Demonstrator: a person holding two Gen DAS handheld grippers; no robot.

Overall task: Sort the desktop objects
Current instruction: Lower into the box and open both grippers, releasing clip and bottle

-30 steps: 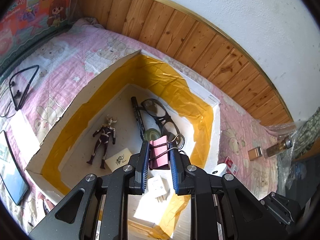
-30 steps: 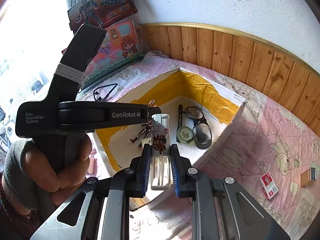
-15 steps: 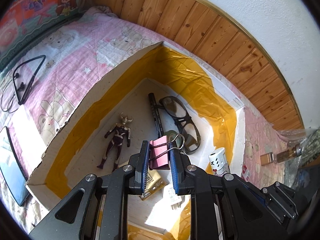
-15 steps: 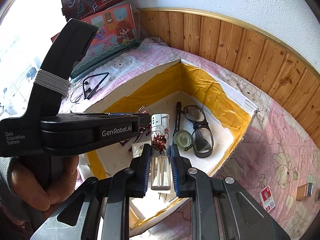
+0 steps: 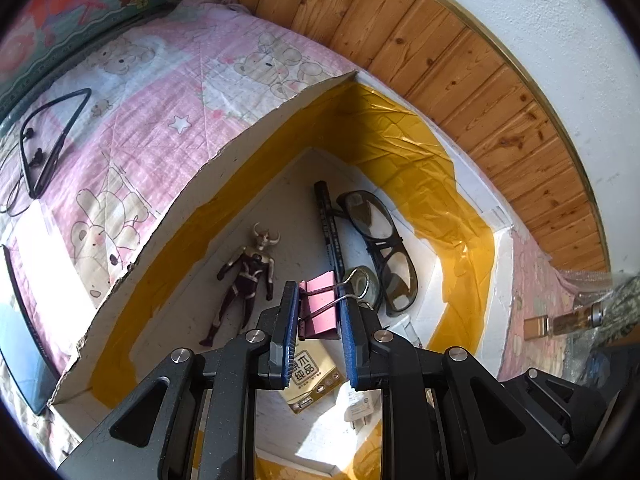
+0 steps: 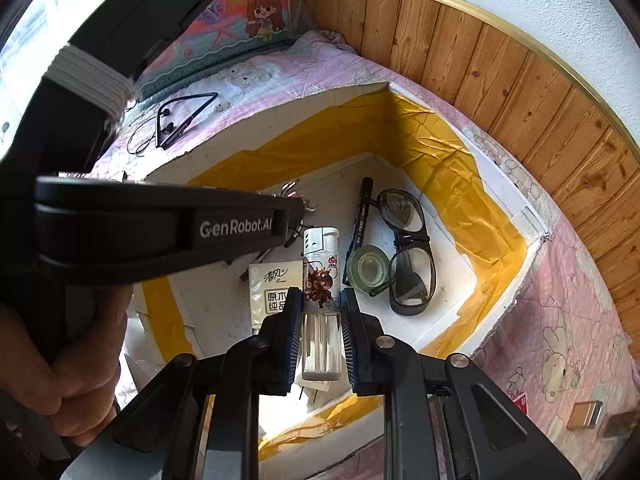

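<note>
Clamping a pink binder clip (image 5: 320, 307), the left gripper (image 5: 319, 312) hangs above the box (image 5: 224, 152) floor, near the toy figure (image 5: 247, 276). The right gripper (image 6: 320, 320) pinches a lighter (image 6: 321, 280), long axis along the fingers, over the same box, beside the tape roll (image 6: 368, 269).

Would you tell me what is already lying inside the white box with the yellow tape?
Inside the box: a toy figure, black pen, glasses, tape roll, tissue pack and white plug. The grippers hide part of the floor.
</note>
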